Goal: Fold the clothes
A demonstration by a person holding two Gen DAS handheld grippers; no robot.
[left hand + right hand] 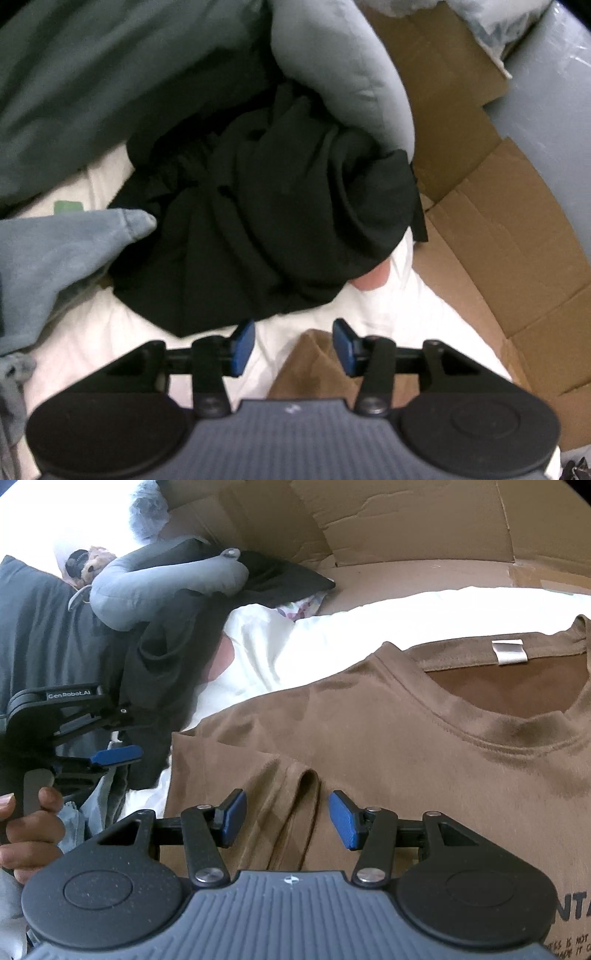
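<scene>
A brown T-shirt (388, 746) lies flat on the white sheet (332, 627), collar and white label toward the upper right. My right gripper (286, 819) hovers open over a raised crease in the shirt's sleeve; the blue pads stand apart on either side of it and do not press on it. My left gripper (293, 345) is open with nothing between its pads, above the white sheet (110, 332) and a corner of the brown T-shirt (314, 365). A crumpled black garment (266, 221) lies just beyond it. In the right wrist view the left gripper (114, 755) shows at the left, held by a hand (29, 823).
Grey-blue clothes (55, 258) and a grey neck pillow (343, 74) crowd around the black garment. A dark green-grey blanket (92, 74) fills the upper left. Flattened cardboard (498, 240) borders the sheet on the right and the cardboard (406, 524) stands behind the shirt.
</scene>
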